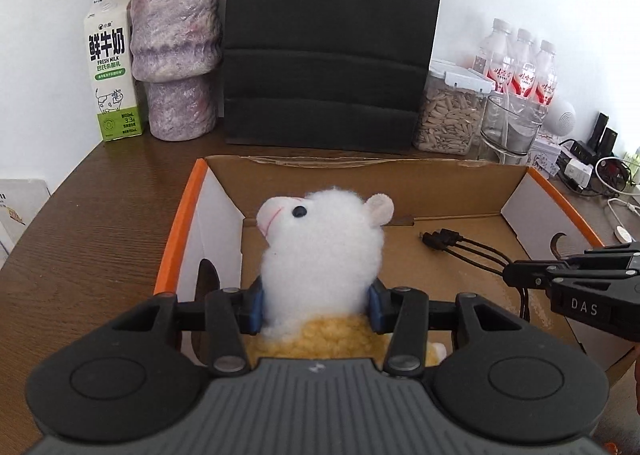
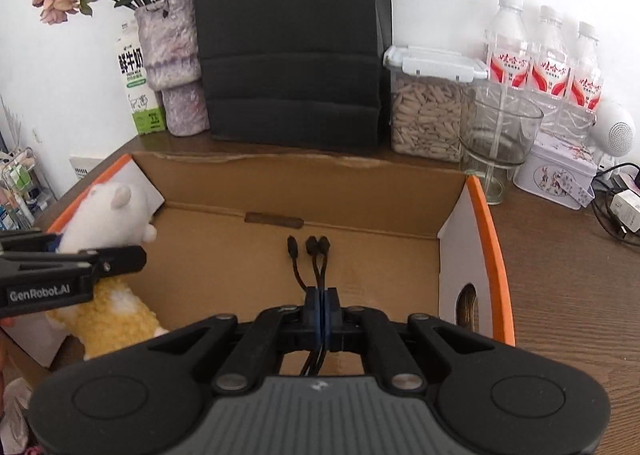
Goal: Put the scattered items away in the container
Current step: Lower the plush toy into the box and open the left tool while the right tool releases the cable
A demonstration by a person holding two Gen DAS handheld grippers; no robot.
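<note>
brown wooden table [image 1: 100, 215], open cardboard box [image 1: 360, 167], milk carton [image 1: 110, 75], vase [image 1: 176, 55], seed jar [image 1: 450, 115]

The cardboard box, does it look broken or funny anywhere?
A little. The cardboard box has a ragged, torn top edge along its far wall. Otherwise nothing odd: the plush sheep and black cable are simply held over it.

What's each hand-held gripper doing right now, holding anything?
Left hand-held gripper: closed on the plush sheep, over the cardboard box.
Right hand-held gripper: shut on the black multi-plug cable.

Milk carton [image 1: 113, 83], vase [image 1: 176, 51], seed jar [image 1: 450, 115], 3 bottles [image 2: 546, 51] behind.
</note>
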